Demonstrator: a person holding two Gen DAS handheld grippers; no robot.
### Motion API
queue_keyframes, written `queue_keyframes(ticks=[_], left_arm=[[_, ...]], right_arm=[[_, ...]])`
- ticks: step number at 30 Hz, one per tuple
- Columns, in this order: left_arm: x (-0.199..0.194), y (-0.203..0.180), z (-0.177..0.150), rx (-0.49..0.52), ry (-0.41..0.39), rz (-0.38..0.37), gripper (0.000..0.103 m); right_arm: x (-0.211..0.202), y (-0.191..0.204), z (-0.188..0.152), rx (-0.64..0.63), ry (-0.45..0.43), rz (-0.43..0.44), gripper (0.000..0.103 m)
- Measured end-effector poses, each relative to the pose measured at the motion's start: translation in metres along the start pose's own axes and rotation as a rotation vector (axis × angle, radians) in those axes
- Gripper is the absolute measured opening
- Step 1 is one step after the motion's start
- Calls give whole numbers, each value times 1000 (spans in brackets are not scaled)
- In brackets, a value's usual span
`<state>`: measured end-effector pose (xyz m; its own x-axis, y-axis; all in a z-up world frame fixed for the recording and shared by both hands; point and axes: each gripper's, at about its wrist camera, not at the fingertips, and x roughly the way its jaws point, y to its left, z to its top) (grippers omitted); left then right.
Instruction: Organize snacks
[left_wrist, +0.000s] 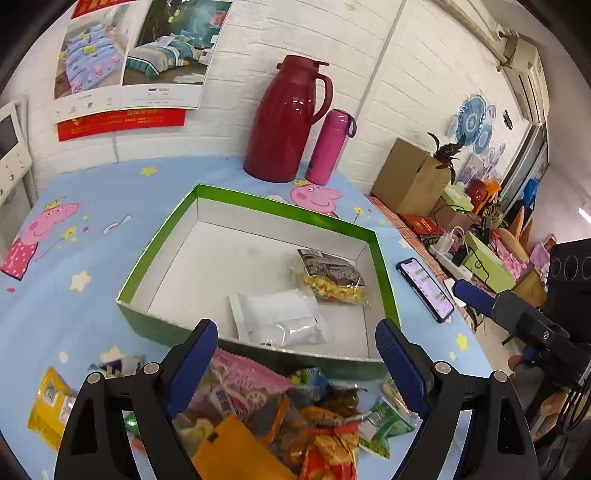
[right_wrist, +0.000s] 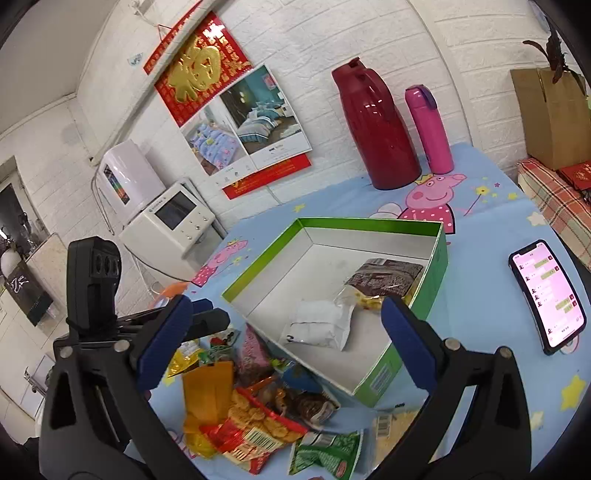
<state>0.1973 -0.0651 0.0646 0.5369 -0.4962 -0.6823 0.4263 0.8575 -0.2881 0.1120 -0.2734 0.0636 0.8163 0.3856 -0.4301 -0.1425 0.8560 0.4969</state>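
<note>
Your left gripper (left_wrist: 295, 354) hangs over the pile of snack packets (left_wrist: 280, 417) at the near edge of the bench (left_wrist: 92, 295), its jaws spread wide with nothing between them. Your right gripper (right_wrist: 288, 347) is also spread and empty, poised over the same pile and the near corner of the green box (right_wrist: 439, 258).

The snacks lie in a loose heap just in front of the box, touching its near wall. Among them are a pink packet (left_wrist: 243, 373), an orange packet (right_wrist: 208, 387), a red bag of round crackers (right_wrist: 255, 421), a green-and-white packet (right_wrist: 325, 452) and a brown-wrapped piece (right_wrist: 310, 404). A yellow packet (left_wrist: 48, 406) lies apart to the left of the heap.

Two items are already inside the box, which is open-topped, white inside and green along the rim. A white pouch (left_wrist: 280, 319) lies flat near the front wall, and a clear bag of yellow snacks with a dark label (left_wrist: 332, 277) lies just behind it toward the right wall. The two are touching or nearly so at one corner.

Beyond the box, a dark red thermos jug (left_wrist: 284, 118) and a pink bottle (left_wrist: 328, 147) stand upright side by side against the white brick wall. A smartphone (right_wrist: 546, 295) with its screen lit lies flat on the cartoon-print blue cloth, right of the box and clear of it.
</note>
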Motion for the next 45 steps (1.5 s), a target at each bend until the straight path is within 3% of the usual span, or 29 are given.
queue_keyframes(ticks=[9, 12, 16, 19, 24, 26, 28, 32, 35, 40, 43, 45], left_arm=[[-58, -9, -61, 15, 21, 25, 89], [-71, 0, -89, -3, 18, 46, 89], [-82, 17, -131, -79, 39, 54, 89], [-83, 21, -158, -110, 63, 27, 89], [-75, 12, -190, -139, 93, -49, 88], [-67, 5, -195, -134, 112, -80, 79], [-56, -3, -199, -120, 138, -112, 62], [-29, -13, -200, -144, 161, -138, 54], [-19, -9, -197, -203, 140, -129, 50], [-21, 7, -187, -245, 89, -75, 42], [-21, 19, -185, -280, 87, -82, 35], [-22, 21, -185, -288, 92, -100, 35]], right_arm=[[-50, 47, -44, -78, -50, 80, 102], [-59, 54, -61, -113, -66, 53, 102], [-49, 61, -79, -175, 26, 53, 102], [-27, 63, -87, -200, 141, 68, 102], [17, 59, -95, -226, 259, 83, 102], [34, 59, -94, -231, 287, 103, 100], [49, 58, -92, -228, 304, 138, 99], [78, 47, -87, -166, 326, 182, 94], [87, 31, -93, -85, 367, 176, 81], [49, 31, -122, -19, 382, 235, 74], [24, 39, -138, -19, 393, 278, 74], [17, 43, -144, -51, 394, 256, 74]])
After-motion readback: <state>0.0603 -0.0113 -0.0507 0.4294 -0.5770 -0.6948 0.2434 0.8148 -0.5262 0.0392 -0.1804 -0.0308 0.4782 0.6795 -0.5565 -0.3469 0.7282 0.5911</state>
